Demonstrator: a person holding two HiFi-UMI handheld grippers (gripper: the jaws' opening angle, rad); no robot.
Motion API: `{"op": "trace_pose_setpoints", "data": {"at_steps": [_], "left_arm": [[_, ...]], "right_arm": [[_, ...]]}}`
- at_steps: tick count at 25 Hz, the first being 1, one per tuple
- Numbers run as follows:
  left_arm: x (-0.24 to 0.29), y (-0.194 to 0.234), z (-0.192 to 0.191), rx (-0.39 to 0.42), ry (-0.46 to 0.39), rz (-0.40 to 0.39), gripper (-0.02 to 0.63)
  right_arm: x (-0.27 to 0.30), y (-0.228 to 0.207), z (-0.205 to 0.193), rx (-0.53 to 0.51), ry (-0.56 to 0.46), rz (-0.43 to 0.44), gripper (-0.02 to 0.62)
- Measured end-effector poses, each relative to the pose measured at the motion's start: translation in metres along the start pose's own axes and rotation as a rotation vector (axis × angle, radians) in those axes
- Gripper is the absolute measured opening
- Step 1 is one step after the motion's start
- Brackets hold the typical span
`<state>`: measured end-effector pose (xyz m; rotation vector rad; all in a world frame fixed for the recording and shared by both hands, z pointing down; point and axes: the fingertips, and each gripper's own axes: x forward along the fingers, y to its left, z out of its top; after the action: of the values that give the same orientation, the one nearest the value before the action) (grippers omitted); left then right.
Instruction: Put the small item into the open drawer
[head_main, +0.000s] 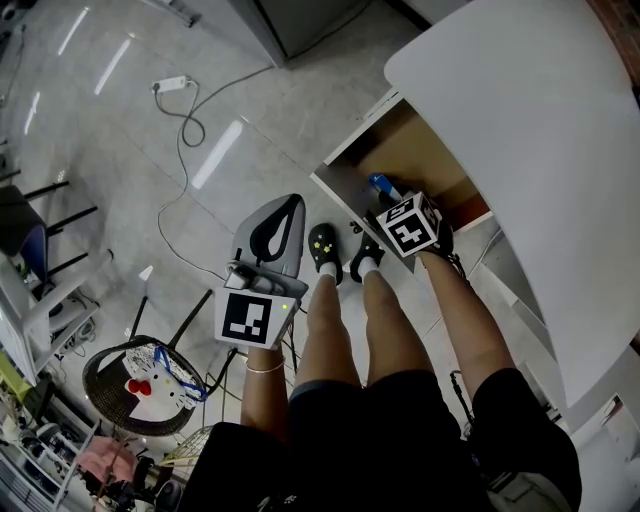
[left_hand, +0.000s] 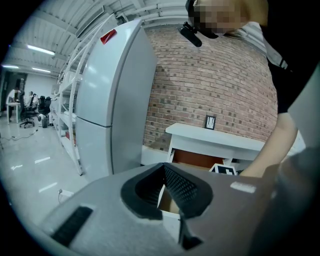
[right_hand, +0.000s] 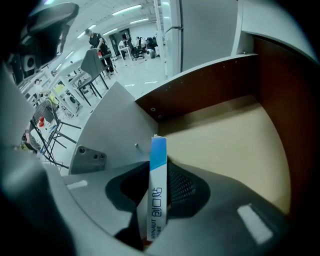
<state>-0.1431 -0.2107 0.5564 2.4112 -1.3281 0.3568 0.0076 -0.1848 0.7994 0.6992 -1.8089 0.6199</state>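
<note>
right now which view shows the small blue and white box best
The right gripper view: the slim blue-and-white box stands clamped in the right tool, its print legible, over the open wooden drawer. The head view shows only its blue tip past the marker cube. The left gripper view does not show it.

Two grippers (head_main: 284, 212) (head_main: 386, 196), one drawer (head_main: 412, 150), one box (right_hand: 158, 167).

"HYNAUT" on sm. box (right_hand: 157, 200)
</note>
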Motion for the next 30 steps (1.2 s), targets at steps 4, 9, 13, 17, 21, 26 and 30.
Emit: {"op": "trace_pose_setpoints", "data": {"at_steps": [4,9,13,17,21,26,30], "left_arm": [[-0.001,0.0,-0.002,-0.001,0.003,0.0,-0.009],[0.001,0.001,-0.002,0.002,0.005,-0.002,-0.009],[0.003,-0.001,-0.003,0.007,0.009,-0.008,-0.009],[0.003,-0.003,-0.003,0.015,0.01,-0.013,-0.009],[0.001,-0.001,-0.001,0.021,0.01,-0.007,-0.009],[0.0,-0.001,0.002,0.021,0.007,-0.005,-0.009],[-0.001,-0.003,0.008,0.024,-0.003,-0.006,-0.009]], "right_arm": [[0.003,0.003,0.0,-0.025,0.011,0.016,0.103],[0.003,0.004,0.001,-0.025,0.014,0.037,0.104],[0.004,0.008,0.003,-0.018,0.002,0.062,0.134],[0.003,0.011,0.005,-0.016,-0.002,0.069,0.157],[0.001,0.008,0.005,-0.008,-0.001,0.058,0.167],[-0.008,0.004,0.009,-0.005,-0.012,0.031,0.189],[-0.024,-0.001,0.024,0.001,-0.071,-0.005,0.189]]}}
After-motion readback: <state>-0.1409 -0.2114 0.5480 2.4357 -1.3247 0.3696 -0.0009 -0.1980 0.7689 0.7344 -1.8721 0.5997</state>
